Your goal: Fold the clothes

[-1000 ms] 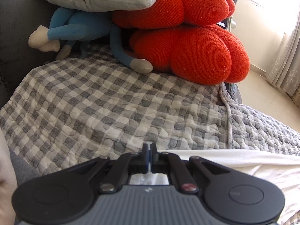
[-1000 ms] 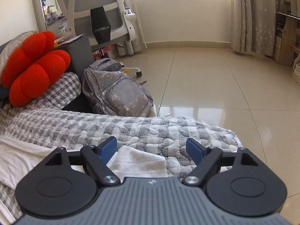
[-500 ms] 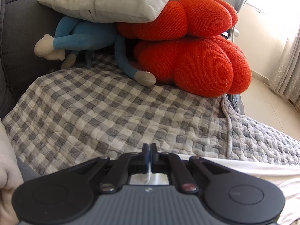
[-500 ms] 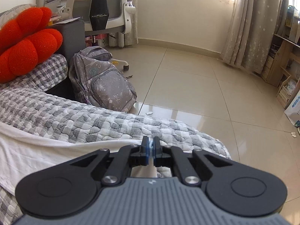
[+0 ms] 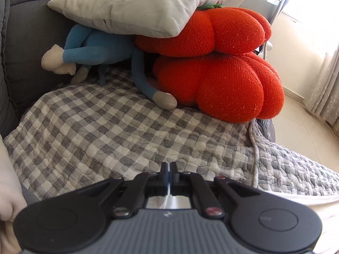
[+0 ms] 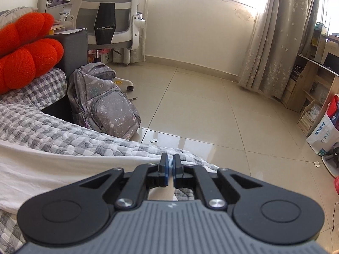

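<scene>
A white garment (image 6: 53, 169) lies across the grey checked quilt (image 6: 63, 135) on the sofa. My right gripper (image 6: 169, 165) is shut on the garment's corner, and the cloth runs taut from its pads off to the left. In the left wrist view my left gripper (image 5: 169, 169) is shut on a thin fold of the same white garment (image 5: 313, 199), which shows below the pads and stretches away to the right. Most of the cloth is hidden under both gripper bodies.
Two red pumpkin cushions (image 5: 211, 80), a blue plush toy (image 5: 95, 50) and a grey pillow (image 5: 131, 4) pile up at the sofa's far end. A grey backpack (image 6: 103, 101) leans beside the sofa, an office chair (image 6: 110, 21) behind it. A person's hand (image 5: 8, 190) shows at left.
The right gripper closed on the garment's corner and turned toward the window side, pulling the cloth taut. The left gripper stayed shut and tilted up slightly.
</scene>
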Tool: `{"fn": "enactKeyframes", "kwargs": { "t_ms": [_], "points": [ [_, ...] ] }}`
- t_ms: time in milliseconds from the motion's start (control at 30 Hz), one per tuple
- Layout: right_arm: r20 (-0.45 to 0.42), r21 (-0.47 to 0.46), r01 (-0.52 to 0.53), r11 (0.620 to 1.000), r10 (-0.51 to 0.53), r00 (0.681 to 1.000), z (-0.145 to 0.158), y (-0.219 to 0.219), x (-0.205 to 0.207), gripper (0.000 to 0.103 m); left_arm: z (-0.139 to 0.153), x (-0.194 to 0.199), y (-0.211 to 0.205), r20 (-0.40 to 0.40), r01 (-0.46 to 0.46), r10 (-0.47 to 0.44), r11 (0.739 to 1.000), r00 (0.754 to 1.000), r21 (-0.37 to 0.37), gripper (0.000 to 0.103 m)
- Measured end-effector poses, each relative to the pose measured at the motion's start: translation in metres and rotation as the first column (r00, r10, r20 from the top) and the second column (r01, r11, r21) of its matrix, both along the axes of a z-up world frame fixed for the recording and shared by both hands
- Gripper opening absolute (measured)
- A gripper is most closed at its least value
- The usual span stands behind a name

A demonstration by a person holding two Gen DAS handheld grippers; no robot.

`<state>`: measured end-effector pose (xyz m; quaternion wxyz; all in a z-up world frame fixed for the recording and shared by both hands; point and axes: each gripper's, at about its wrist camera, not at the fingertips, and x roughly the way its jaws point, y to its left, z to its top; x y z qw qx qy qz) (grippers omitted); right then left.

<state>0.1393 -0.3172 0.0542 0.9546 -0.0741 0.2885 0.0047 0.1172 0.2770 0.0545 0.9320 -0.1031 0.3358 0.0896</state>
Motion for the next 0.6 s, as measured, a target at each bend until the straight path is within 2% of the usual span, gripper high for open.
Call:
{"fn": "enactKeyframes", "kwargs": {
  "t_ms": [200,333,500,600],
  "points": [
    [0.110,0.106,-0.024,0.994,0.012,0.994,0.023,-0.010,-0.026,0.003,0.018,-0.025,0.006,0.069,0.000,0.003,0.999,0.998,-0.038,0.001],
    [0.169,0.145,-0.048,0.988,0.023,0.985,0.037,-0.022,-0.069,0.003,0.027,-0.065,0.003,0.137,0.023,-0.023,1.000,0.990,-0.001,0.001],
    [0.171,0.175,-0.050,0.983,0.019,0.985,0.028,-0.037,-0.105,0.003,0.024,-0.113,0.000,0.215,0.021,-0.032,0.998,0.976,0.053,0.001],
    [0.149,0.165,-0.046,0.985,0.022,0.989,0.020,-0.037,-0.118,0.003,0.017,-0.136,-0.001,0.239,0.038,-0.045,0.999,0.970,0.033,0.001]
  ]
}}
